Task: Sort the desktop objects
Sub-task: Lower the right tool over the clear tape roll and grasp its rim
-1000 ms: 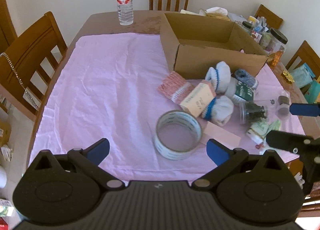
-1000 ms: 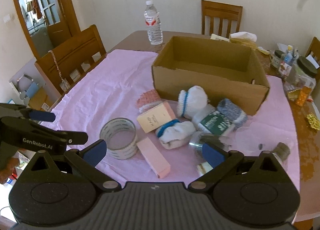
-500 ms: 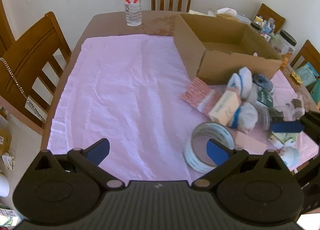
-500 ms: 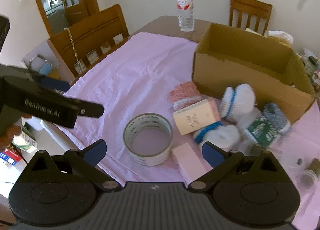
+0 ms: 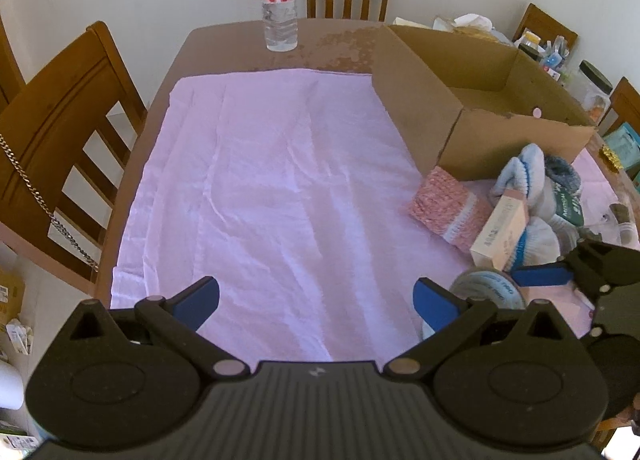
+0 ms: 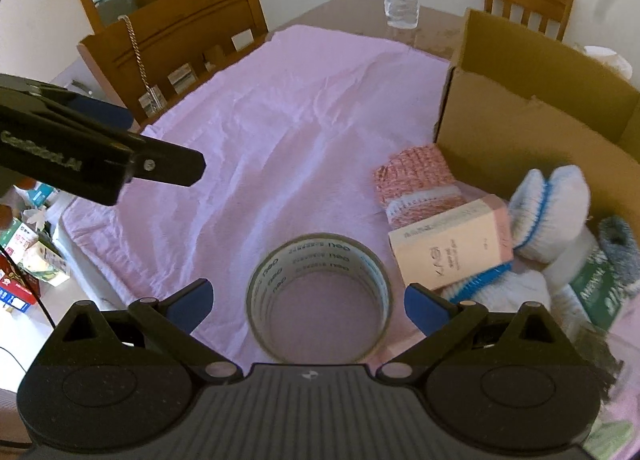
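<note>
Item: the right gripper (image 6: pixel 306 302), black with blue pads, jaws spread wide and holding nothing. It hung just above and around the near side of a roll of clear packing tape with printed lettering (image 6: pixel 320 292), which stood on its flat side on the pink cloth (image 6: pixel 280 120) near the table's front edge.

Item: the left gripper (image 5: pixel 316 298), same make, jaws likewise released and empty, over bare cloth well apart from the clutter.

Item: an open brown cardboard box (image 6: pixel 532 120), at the far right of the cloth; as far as the left wrist view showed, nothing lay inside.

Item: the pile between tape and box. A pink-and-white knitted piece (image 6: pixel 416 184); a small cream-and-pink carton with printed text (image 6: pixel 452 248) leaning on it; white socks with blue trim (image 6: pixel 548 208); a grey-blue knitted sock (image 6: pixel 618 248); a green-labelled packet (image 6: pixel 596 292). Further small things at the right edge were too blurred to tell.

Item: a clear plastic water bottle with a red label (image 5: pixel 279 0), upright on bare wood beyond the cloth.

Step in hand, by judgement: lining up on the tape roll, nothing yet sorted. The next move would call for lowering the right jaws so one pad went inside the ring and one outside, or both across it, then closing and carrying it to the box.
</note>
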